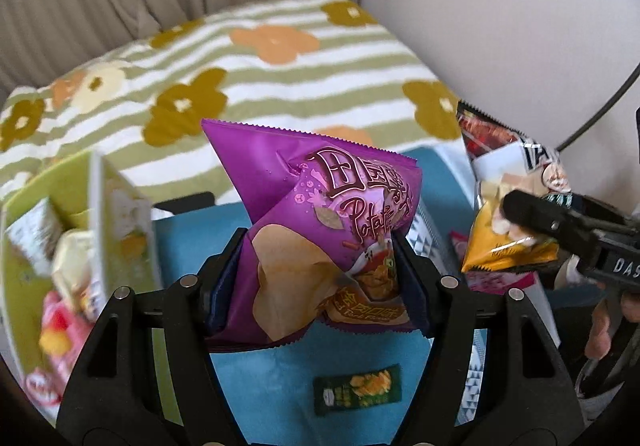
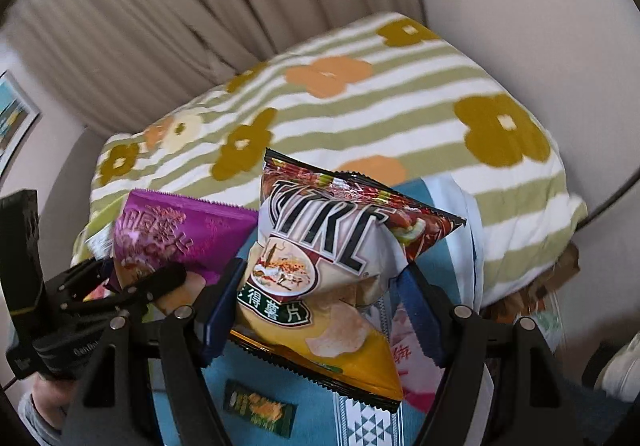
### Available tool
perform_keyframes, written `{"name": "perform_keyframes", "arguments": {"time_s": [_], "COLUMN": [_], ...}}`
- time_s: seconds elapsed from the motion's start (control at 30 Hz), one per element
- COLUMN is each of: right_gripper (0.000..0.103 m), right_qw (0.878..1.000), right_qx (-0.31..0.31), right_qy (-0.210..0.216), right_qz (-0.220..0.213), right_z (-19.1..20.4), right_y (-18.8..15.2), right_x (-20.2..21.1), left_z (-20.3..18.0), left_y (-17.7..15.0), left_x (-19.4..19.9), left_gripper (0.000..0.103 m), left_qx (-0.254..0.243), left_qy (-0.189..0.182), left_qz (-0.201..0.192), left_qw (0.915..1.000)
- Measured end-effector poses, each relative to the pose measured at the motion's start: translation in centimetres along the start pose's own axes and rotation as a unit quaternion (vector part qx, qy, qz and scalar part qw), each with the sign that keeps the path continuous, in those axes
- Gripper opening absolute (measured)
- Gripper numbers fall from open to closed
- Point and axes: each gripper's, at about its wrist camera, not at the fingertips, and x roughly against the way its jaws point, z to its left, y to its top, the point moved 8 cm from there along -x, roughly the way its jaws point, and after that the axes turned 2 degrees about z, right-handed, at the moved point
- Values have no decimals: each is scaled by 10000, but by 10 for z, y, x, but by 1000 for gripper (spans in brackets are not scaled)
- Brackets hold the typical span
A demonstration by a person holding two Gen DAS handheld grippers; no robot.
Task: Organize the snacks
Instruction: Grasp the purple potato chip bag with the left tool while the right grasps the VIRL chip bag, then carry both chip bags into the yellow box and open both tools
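Note:
My left gripper [image 1: 320, 278] is shut on a purple potato chip bag [image 1: 320, 230] and holds it up above the blue cloth [image 1: 272, 378]. My right gripper [image 2: 320, 306] is shut on a white, red and yellow chip bag [image 2: 320, 270], also lifted. Each gripper shows in the other view: the right one with its bag [image 1: 516, 205] at the right of the left wrist view, the left one with the purple bag [image 2: 172, 234] at the left of the right wrist view. A small dark green snack packet [image 1: 357, 390] lies on the cloth below; it also shows in the right wrist view [image 2: 260, 408].
A green box [image 1: 36, 254] with several snacks stands at the left. A pink packet [image 2: 408, 366] lies under the right bag. A striped flowered blanket [image 1: 280, 77] covers the bed behind. Curtains [image 2: 200, 13] and a wall are beyond.

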Motion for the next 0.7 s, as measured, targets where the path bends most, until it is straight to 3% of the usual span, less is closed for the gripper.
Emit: {"name": "perform_keyframes", "arguments": {"time_s": [0.23,0.4,0.7], "right_gripper": [71,71,71], "right_qw": [9967,9914,9839], "right_qx": [695,1113,1493], "right_qy": [392,653,959], "right_qz": [-121,-192,-186], "right_z": [52,106,215], "right_y": [-1,0,-1], "right_x": [29,33,4], "left_z": [31,82,195], "left_y": [-8,-18,-34], "left_x": [80,125,152], "left_gripper": [65,65,65], "left_qx": [442,755,1140], "left_qy": [414,699,951], "left_qz": [-586,-910,-963], "left_qw": [9964,9905,9842]}}
